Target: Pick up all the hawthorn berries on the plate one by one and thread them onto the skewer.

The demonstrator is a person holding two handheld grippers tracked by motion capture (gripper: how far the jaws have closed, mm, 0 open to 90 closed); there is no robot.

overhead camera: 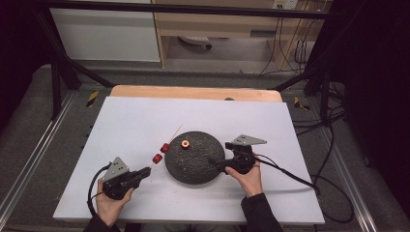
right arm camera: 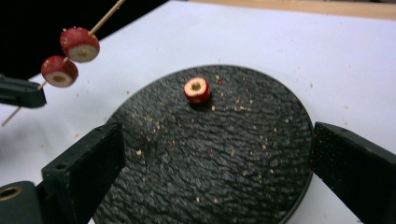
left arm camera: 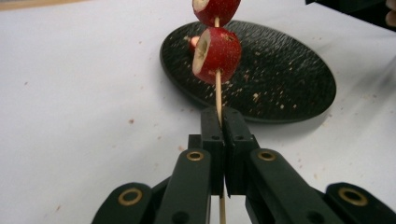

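Clamping a wooden skewer just left of the black plate, the left gripper carries two red fruit pieces threaded on it. Over the plate's right edge, the right gripper stands wide apart, empty. Farther back on the plate lies a third fruit piece.

Three red fruit pieces, one skewer, one black plate, two grippers

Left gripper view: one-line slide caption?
Left gripper shut on skewer threaded with two red fruit pieces above black plate.
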